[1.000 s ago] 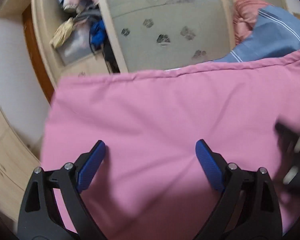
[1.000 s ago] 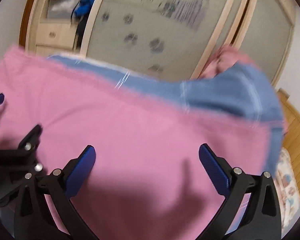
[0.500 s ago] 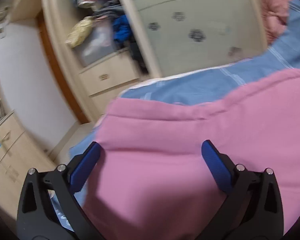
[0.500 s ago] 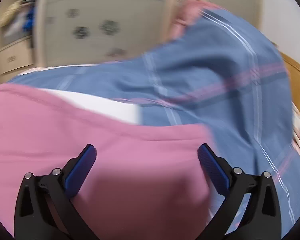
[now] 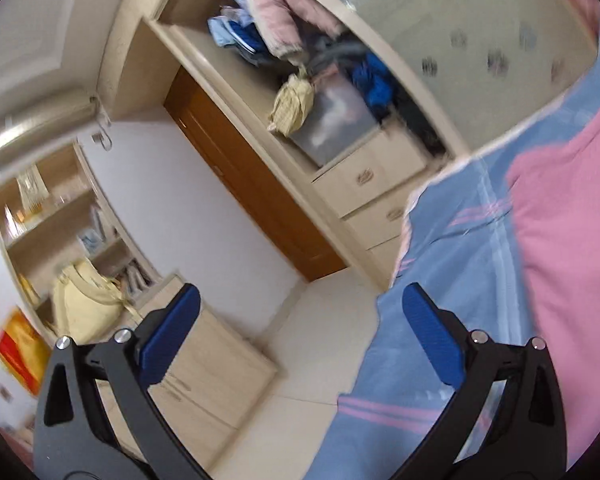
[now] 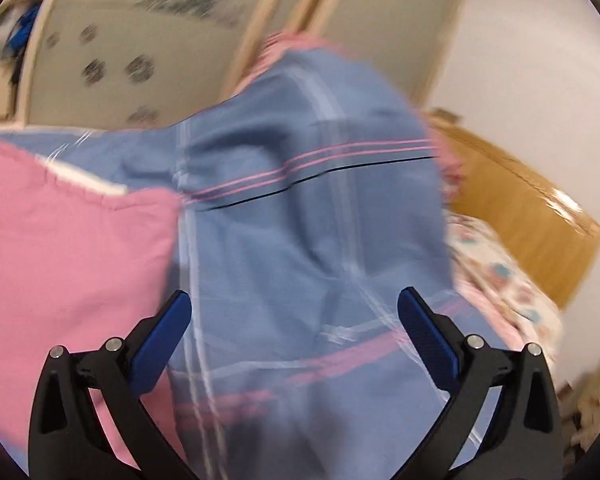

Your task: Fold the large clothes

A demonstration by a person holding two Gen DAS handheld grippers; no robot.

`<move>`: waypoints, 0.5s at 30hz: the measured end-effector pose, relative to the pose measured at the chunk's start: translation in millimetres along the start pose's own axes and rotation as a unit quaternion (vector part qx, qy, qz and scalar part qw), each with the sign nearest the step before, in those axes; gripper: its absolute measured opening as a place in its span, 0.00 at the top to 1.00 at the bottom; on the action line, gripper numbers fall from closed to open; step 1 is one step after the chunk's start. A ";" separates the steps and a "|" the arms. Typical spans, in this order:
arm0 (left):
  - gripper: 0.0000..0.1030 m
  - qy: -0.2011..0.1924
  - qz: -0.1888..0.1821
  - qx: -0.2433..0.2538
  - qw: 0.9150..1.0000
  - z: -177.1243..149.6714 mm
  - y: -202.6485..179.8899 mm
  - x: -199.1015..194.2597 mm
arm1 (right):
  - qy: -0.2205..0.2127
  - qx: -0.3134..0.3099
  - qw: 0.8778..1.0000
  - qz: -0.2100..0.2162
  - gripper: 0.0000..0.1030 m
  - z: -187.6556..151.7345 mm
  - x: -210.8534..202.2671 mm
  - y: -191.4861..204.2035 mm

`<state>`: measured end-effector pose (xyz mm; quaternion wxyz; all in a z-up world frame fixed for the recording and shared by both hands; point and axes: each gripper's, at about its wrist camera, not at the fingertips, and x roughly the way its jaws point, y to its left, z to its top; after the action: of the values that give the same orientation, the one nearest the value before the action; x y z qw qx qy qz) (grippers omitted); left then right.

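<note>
Left gripper [image 5: 300,320]: jaws spread wide, nothing held between the blue pads [image 5: 168,336]; seen over the floor and the edge of the bed.
Right gripper [image 6: 296,328]: jaws spread wide, nothing gripped; blue pads [image 6: 428,344] seen above the bedding.
Pink garment [image 6: 68,264]: laid flat on the bed, at the left in the right wrist view and at the far right in the left wrist view [image 5: 572,264]; its upper edge is seen as a hemmed seam; not touched by either gripper.
Blue plaid sheet [image 6: 300,220]: spread under and beside the pink garment, crossed by pink and white stripes; bunched higher toward the far end. In the left wrist view [image 5: 452,272] it is seen hanging over the bed edge.
Tiled floor [image 5: 320,360]: pale, recorded beside the bed.
Low cabinet [image 5: 216,368]: light wood, near the left pad.
Floral bedding [image 6: 504,280]: noted at the right, beyond the sheet.
Wooden headboard [image 6: 520,204]: behind the floral bedding, against the white wall.
Wardrobe [image 5: 360,176]: open section with drawers and piled clothes [image 5: 276,28]; sliding door [image 6: 140,40] with dark paw-like marks. Both views blurred.
</note>
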<state>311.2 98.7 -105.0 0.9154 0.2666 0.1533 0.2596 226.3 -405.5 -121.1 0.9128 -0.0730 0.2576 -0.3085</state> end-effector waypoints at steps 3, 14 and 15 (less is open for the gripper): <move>0.02 0.014 -0.114 -0.119 0.986 -0.8 44.6 -65.9 | -0.029 0.073 0.993 0.085 0.01 -4.6 -74.3 -22.4; 0.02 0.036 -0.355 -0.206 0.911 -35.7 91.7 -252.4 | -0.002 0.070 0.952 0.299 0.01 -26.2 -260.1 -17.0; 0.02 0.034 -0.364 -0.203 0.908 -38.1 90.2 -260.9 | -0.008 0.065 0.956 0.286 0.01 -31.4 -268.7 -12.5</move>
<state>46.3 34.2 -47.6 0.9749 -0.0086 0.2152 -0.0573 21.6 -253.3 -30.1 0.9677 0.0611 0.2396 -0.0497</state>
